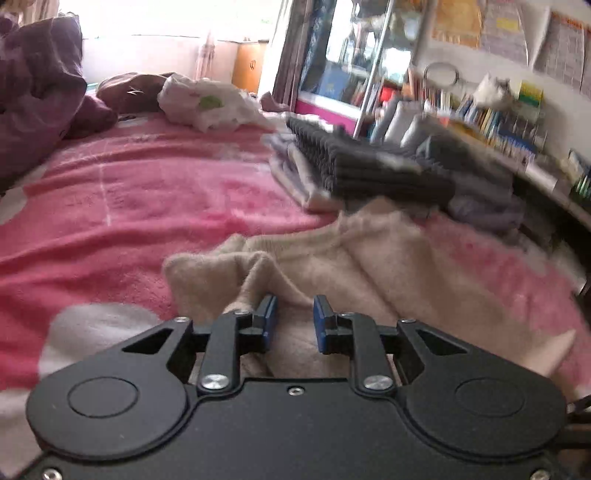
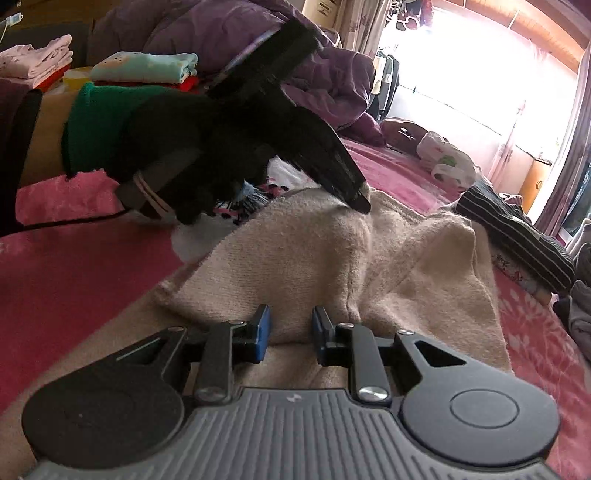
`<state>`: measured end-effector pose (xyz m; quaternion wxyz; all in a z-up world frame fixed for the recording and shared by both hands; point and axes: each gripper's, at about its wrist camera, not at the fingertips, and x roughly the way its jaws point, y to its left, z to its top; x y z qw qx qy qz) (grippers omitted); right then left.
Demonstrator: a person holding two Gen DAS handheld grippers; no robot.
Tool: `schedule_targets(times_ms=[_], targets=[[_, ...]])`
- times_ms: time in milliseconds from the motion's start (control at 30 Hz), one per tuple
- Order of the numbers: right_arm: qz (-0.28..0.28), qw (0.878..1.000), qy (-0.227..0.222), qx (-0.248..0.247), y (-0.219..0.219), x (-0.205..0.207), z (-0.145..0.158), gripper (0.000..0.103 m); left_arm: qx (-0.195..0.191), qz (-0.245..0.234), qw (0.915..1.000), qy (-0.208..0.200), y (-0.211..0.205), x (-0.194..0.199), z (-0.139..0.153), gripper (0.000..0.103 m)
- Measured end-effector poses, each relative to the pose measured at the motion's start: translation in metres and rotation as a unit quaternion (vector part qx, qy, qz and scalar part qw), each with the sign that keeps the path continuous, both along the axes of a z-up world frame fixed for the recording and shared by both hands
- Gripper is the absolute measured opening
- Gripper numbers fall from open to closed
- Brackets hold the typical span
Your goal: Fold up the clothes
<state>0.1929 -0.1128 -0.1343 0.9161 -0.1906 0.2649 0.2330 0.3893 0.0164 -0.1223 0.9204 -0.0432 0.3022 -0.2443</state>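
A beige knit sweater (image 1: 369, 258) lies rumpled on the pink blanket (image 1: 147, 206) of a bed. My left gripper (image 1: 295, 319) hovers low over its near edge. The blue pads stand apart, and a raised ridge of knit sits just beside the left pad. In the right wrist view the same sweater (image 2: 295, 258) fills the middle. My right gripper (image 2: 290, 332) is open just above it, with fabric showing through the gap. A black-gloved hand (image 2: 192, 147) with a green cuff holds the left gripper (image 2: 360, 201), whose tip rests on a hump of the sweater.
A dark striped garment (image 1: 369, 170) (image 2: 517, 229) lies on a pile of folded clothes beyond the sweater. Farther back are a white plastic bag (image 1: 203, 99) (image 2: 447, 158) and a purple duvet (image 1: 37, 85) (image 2: 221, 33). Folded stacks (image 2: 147, 66) sit behind the hand. Bookshelves (image 1: 498, 118) line the right wall.
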Motion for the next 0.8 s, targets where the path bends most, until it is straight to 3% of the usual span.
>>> schedule_targets(times_ms=[233,300,367,500,567,700,800], targets=[[-0.016,1.000,0.019,-0.001,0.002,-0.001,0.005,0.024,0.015,0.005,0.9998,-0.012,-0.002,-0.003,0.007,0.022],[-0.017,0.999,0.025,-0.020,0.003,-0.008,0.015,0.024,-0.036,0.031,0.9985,-0.025,0.014,-0.014,0.018,0.027],[-0.019,0.999,0.012,-0.032,-0.002,-0.027,0.024,0.024,-0.080,0.059,0.9947,-0.028,0.032,-0.024,0.026,0.049],[-0.042,0.998,0.020,0.032,-0.039,-0.058,0.037,0.025,-0.138,0.103,0.9850,0.004,0.065,-0.047,0.033,0.056],[-0.059,0.995,0.030,0.079,-0.061,-0.065,0.043,0.026,-0.161,0.111,0.9803,0.027,0.075,-0.057,0.034,0.072],[-0.089,0.981,0.044,0.166,-0.104,-0.059,0.059,0.031,-0.182,0.111,0.9749,0.063,0.078,-0.059,0.024,0.073],[-0.103,0.973,0.050,0.198,-0.131,-0.039,0.072,0.033,-0.192,0.112,0.9711,0.087,0.078,-0.058,0.014,0.073]])
